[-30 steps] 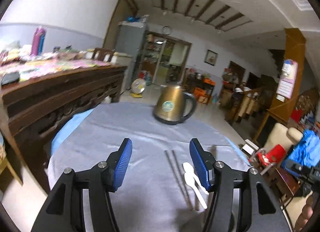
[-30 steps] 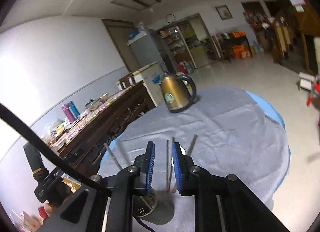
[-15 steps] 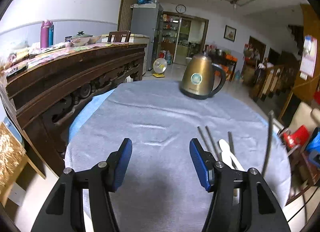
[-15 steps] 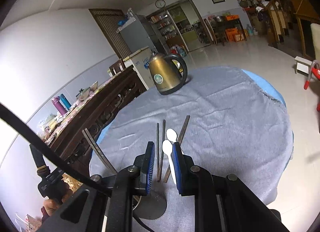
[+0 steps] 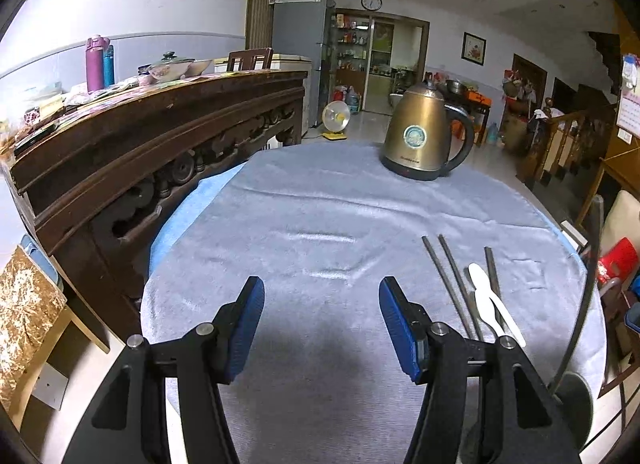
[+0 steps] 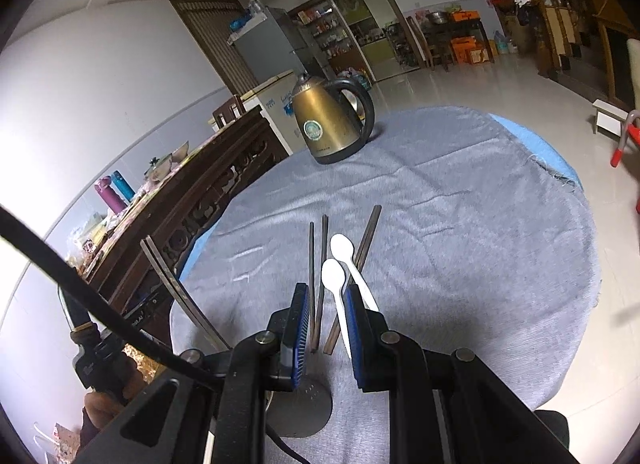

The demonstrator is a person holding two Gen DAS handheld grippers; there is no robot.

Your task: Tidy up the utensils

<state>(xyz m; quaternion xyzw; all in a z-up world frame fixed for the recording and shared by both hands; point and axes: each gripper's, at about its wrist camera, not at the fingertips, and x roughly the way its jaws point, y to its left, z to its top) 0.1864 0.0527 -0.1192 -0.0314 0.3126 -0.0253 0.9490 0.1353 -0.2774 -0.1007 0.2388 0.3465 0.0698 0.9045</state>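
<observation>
Bench [image 5: 320, 224]: round, under a grey cloth; brass kettle [image 5: 424, 136] at its far edge, twelve o'clock.
Utensils: dark chopsticks [image 6: 320, 264] and two white spoons [image 6: 334, 276] lie loose together on the cloth, long axes running twelve-to-six.
Holder [image 6: 296, 408]: a perforated metal cup at the near edge, a pair of chopsticks leaning out of it.
Right claw [image 6: 326, 304]: nearer; pads narrowly apart, gripping nothing, utensils straight ahead at twelve.
Left claw [image 5: 322, 324]: wide apart, empty; utensils off at two o'clock.
</observation>
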